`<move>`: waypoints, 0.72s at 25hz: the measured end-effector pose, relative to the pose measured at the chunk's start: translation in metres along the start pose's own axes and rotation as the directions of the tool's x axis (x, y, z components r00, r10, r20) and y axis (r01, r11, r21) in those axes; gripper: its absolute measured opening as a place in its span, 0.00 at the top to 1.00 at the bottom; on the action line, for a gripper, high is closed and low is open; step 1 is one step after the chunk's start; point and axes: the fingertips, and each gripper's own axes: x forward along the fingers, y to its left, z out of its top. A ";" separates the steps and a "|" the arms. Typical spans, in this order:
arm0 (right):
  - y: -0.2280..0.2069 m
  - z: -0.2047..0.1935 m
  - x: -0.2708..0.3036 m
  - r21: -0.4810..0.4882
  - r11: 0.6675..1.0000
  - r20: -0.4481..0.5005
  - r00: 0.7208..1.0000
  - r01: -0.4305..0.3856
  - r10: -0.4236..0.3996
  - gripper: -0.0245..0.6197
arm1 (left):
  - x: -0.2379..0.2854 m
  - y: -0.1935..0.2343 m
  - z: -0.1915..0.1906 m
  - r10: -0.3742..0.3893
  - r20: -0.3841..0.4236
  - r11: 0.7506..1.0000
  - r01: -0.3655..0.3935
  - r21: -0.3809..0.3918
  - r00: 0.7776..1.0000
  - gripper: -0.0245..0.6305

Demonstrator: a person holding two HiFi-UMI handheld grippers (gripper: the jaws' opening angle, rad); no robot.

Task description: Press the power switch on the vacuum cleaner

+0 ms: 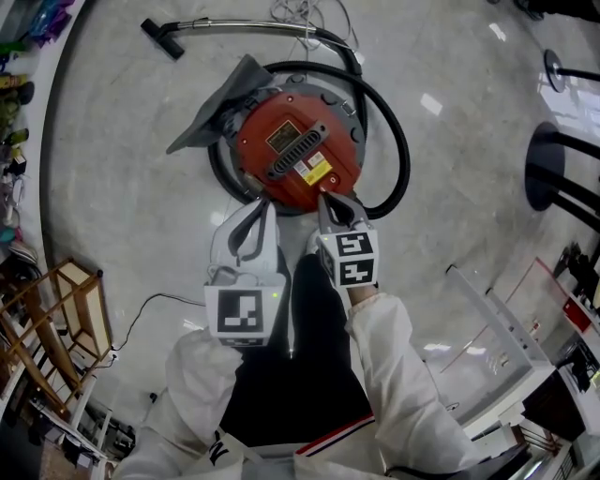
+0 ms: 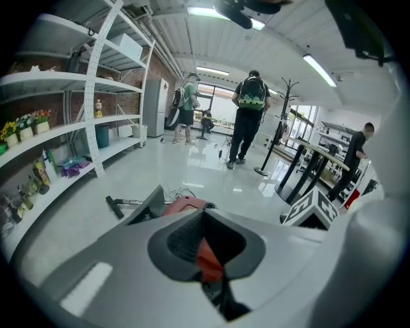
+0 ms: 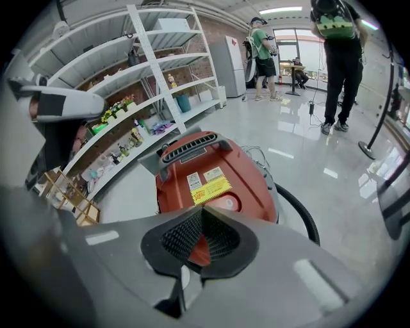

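Observation:
A round red vacuum cleaner (image 1: 295,155) stands on the pale floor ahead of me, with a black grille handle and a yellow label (image 3: 210,186) on top. My right gripper (image 1: 324,195) is shut, its tips at the vacuum's near edge. In the right gripper view a round red switch (image 3: 228,204) lies just past the closed tips of the right gripper (image 3: 202,214). My left gripper (image 1: 269,203) is also shut and empty, beside the vacuum's near left edge. From the left gripper (image 2: 205,214) the red body (image 2: 186,205) shows beyond the jaws.
A black hose (image 1: 398,141) loops round the vacuum's right side to a metal wand (image 1: 244,25) lying at the far side. A grey flap (image 1: 220,112) juts out to the left. There is a wooden rack (image 1: 66,319) at near left, black stand bases (image 1: 553,169) at right, and people (image 2: 250,115) walking far off.

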 end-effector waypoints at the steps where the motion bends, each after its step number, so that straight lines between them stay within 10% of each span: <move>1: -0.001 -0.001 0.001 0.003 1.000 -0.003 1.000 0.002 -0.002 0.96 | -0.001 0.001 -0.001 0.001 0.000 1.000 -0.001 -0.002 1.000 0.96; 18: 0.000 -0.004 0.004 0.019 1.000 -0.015 1.000 0.012 -0.012 0.96 | 0.001 0.000 -0.011 -0.009 -0.022 1.000 0.009 -0.024 1.000 0.96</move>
